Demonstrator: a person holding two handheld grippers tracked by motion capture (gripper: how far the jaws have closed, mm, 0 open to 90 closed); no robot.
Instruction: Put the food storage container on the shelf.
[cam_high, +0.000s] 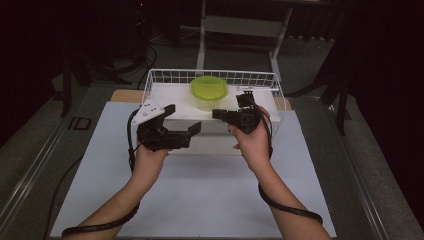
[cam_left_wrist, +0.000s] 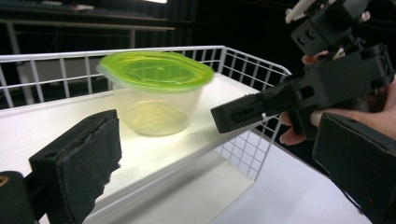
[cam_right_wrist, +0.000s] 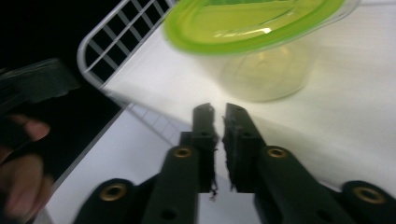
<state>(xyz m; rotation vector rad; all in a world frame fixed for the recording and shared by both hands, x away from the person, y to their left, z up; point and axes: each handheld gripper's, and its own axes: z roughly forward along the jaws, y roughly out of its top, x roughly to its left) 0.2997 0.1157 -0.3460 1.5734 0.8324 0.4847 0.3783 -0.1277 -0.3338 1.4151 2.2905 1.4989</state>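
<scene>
Both grippers, left (cam_high: 182, 119) wide apart, right (cam_high: 231, 106) nearly together on nothing, hover short of the untouched green-lidded container (cam_high: 209, 92) in the wire basket (cam_high: 162, 76).

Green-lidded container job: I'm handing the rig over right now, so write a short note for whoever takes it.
Left gripper: open, empty, in front of the wire basket.
Right gripper: jaws a narrow slit apart, empty, pointing at the container.
Clear container stands upright on the basket's white floor, green lid on.
Done: both grippers brought up to the basket.
Left: probably grasp the container; nothing touches it yet.
</scene>
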